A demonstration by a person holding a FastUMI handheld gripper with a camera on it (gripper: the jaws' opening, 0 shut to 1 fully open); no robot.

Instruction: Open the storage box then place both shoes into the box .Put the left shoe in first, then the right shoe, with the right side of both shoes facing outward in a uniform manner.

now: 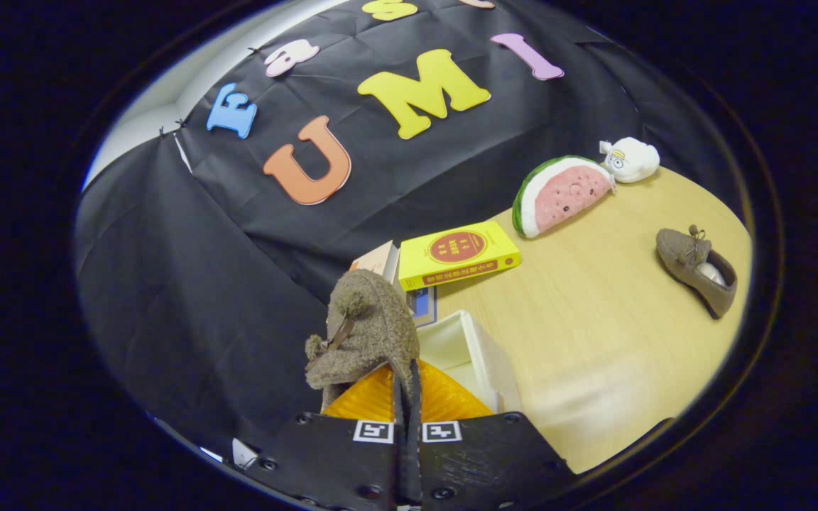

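Pinching one shoe [366, 333] in gripper [406, 380]; second shoe [696, 270] on table [593, 341].

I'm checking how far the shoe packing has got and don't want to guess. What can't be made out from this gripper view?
- Storage box: its inside is mostly hidden by the held shoe and the gripper, whose fingers are shut on that shoe.
- Held shoe: its opening faces away, so left or right is unclear.
- Second shoe on the table: too small to tell left from right.
- The item under the yellow book: mostly covered.
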